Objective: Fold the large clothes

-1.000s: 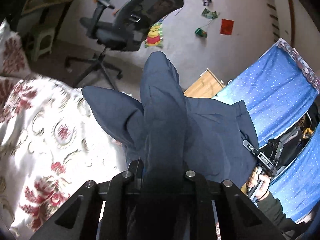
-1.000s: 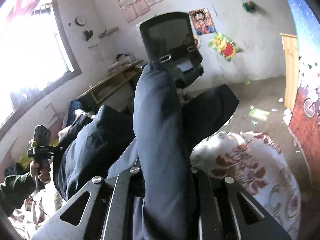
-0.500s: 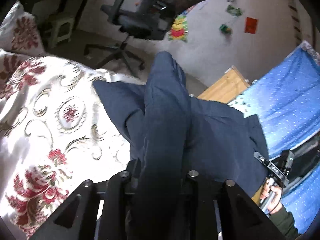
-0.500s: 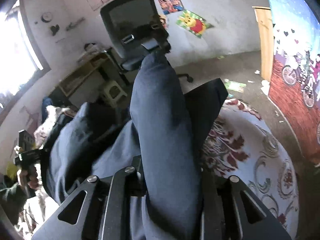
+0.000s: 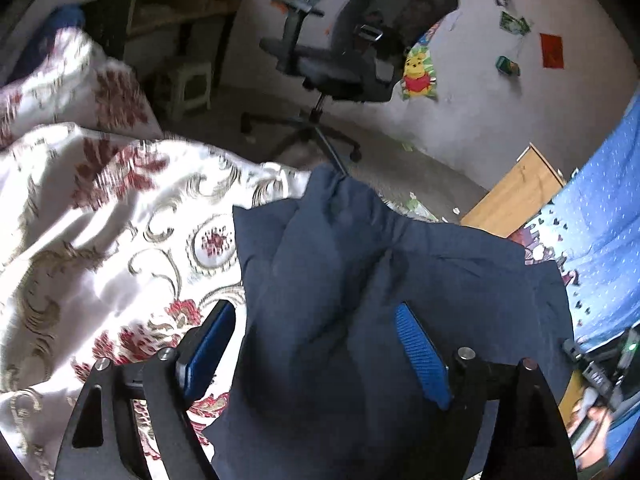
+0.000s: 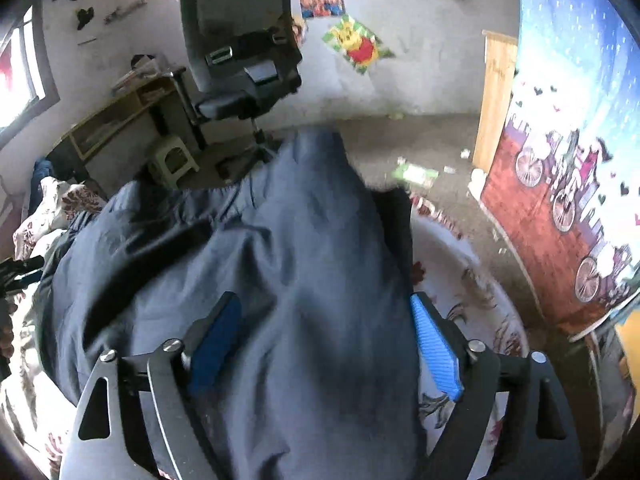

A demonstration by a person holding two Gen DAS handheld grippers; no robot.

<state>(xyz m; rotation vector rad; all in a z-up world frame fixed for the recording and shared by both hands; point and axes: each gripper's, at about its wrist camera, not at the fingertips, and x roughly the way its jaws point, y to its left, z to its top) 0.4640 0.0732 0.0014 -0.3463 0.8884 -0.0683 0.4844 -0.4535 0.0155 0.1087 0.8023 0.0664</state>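
1. Our left gripper is opening; its blue pads stand apart from the navy garment between them.
2. Our right gripper is opening too, with the same cloth between its pads.
3. The garment lies on the flowered bedspread.

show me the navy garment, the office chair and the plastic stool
navy garment (image 5: 340, 280): left wrist view, on the bunched fold in front of the jaws
office chair (image 5: 404, 12): left wrist view, on the mesh backrest
plastic stool (image 6: 174, 158): right wrist view, on its front side
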